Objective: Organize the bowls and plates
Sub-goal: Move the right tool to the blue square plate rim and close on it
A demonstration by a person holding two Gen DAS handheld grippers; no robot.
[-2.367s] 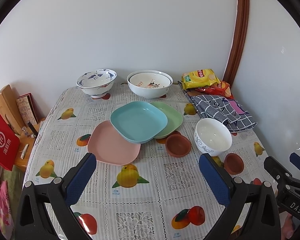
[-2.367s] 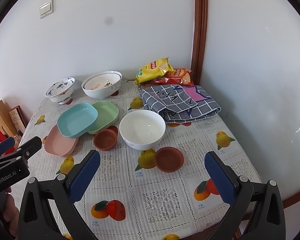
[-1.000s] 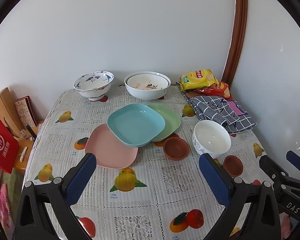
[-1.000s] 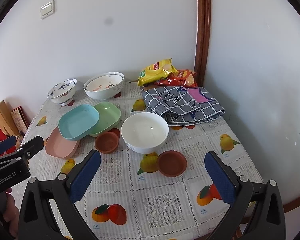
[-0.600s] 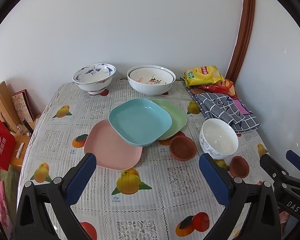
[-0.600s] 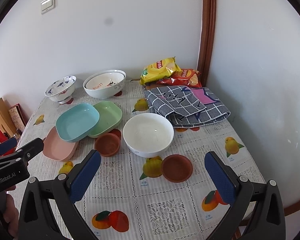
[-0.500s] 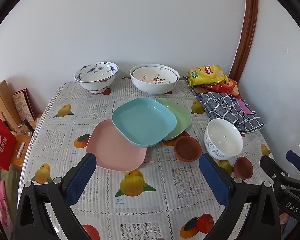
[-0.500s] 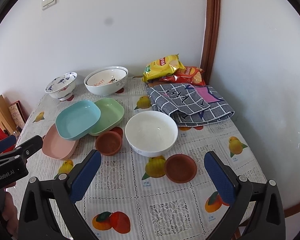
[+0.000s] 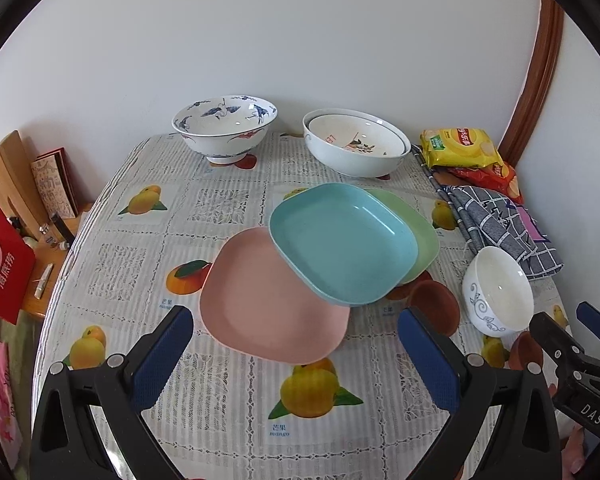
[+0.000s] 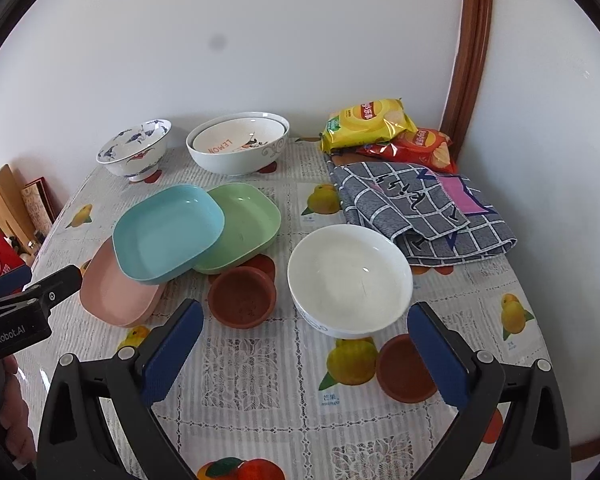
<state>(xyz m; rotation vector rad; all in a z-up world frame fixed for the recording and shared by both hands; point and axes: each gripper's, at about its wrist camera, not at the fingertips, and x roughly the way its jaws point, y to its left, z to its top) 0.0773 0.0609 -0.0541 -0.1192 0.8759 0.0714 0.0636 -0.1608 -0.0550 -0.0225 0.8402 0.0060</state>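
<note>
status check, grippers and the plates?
Left gripper and right gripper: jaws open, empty. Blue plate overlaps pink plate and green plate, unsorted. White bowl close ahead of right gripper.

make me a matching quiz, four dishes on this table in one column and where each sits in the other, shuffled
Things:
1. blue plate
2. pink plate
3. plain white bowl
4. crane-pattern bowl

Places:
A. back left, near the wall
B. bottom of the overlapping plates, nearest the left gripper
C. resting on the pink and green plates
D. between the two brown dishes

Pairs: 1-C, 2-B, 3-D, 4-A
</note>
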